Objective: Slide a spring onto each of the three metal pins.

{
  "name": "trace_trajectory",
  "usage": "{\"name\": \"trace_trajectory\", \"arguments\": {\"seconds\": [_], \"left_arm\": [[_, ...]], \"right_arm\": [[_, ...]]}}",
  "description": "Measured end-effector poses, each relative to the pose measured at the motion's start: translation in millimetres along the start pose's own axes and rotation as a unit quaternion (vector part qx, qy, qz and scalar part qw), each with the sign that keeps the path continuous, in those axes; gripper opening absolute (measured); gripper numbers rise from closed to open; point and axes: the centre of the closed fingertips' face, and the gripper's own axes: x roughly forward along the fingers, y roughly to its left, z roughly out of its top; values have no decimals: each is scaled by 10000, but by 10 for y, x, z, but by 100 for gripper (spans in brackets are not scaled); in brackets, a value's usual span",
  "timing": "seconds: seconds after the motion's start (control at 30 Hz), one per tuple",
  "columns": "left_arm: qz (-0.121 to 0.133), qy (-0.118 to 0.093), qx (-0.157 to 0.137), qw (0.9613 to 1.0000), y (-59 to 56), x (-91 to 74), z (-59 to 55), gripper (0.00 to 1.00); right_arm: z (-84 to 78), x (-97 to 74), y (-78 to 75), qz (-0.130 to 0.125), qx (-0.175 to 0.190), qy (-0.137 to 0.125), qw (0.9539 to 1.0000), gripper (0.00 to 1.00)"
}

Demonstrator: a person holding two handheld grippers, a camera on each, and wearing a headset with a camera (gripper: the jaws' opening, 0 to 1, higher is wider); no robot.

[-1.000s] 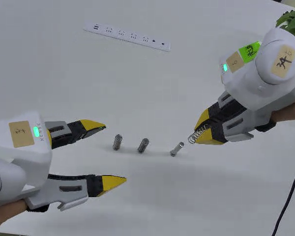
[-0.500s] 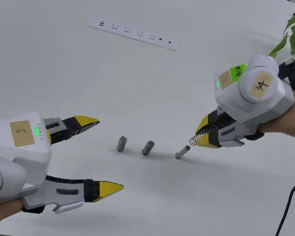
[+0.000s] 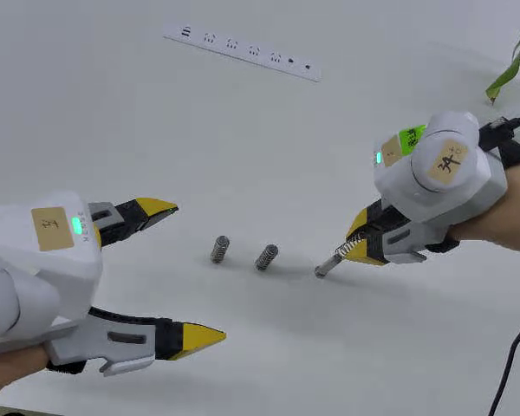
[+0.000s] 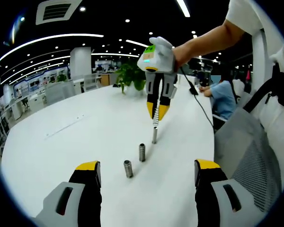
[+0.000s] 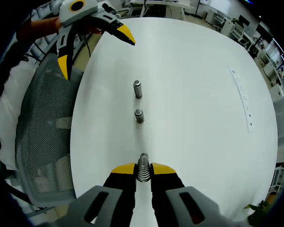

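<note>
Your right claw [image 3: 360, 251] is clenched on the spring [image 3: 351, 249], whose lower end sits at the top of the bare pin [image 3: 327, 267], upright mid counter [image 3: 113, 121]; align their axes. Your left claw [image 3: 193, 270] gapes, farther off.

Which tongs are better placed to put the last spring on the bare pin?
Right. The right tongs grip the spring, its free end right at the top of the bare pin. The left tongs hang open and empty, farther off.

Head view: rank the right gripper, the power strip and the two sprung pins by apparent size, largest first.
1. right gripper, nearer the camera.
2. power strip.
3. outer sprung pin and middle sprung pin: alike, unranked.
</note>
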Motion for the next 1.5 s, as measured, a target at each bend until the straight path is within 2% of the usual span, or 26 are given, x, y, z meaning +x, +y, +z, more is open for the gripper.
{"name": "trace_trajectory", "arguments": {"seconds": [0.37,0.87,1.5], "left_arm": [[-29,-17,-59,10000,-41,17,22,82],[-33,-20,-100,9999,-33,8,29,82],[-48,-2,-151,9999,-29,34,-1,81]], "right_arm": [[-29,60,1,51,12,44,10000,12],[-30,154,7,83,21,59,9999,12],[-53,416,2,-14,-23,44,10000,12]]}}
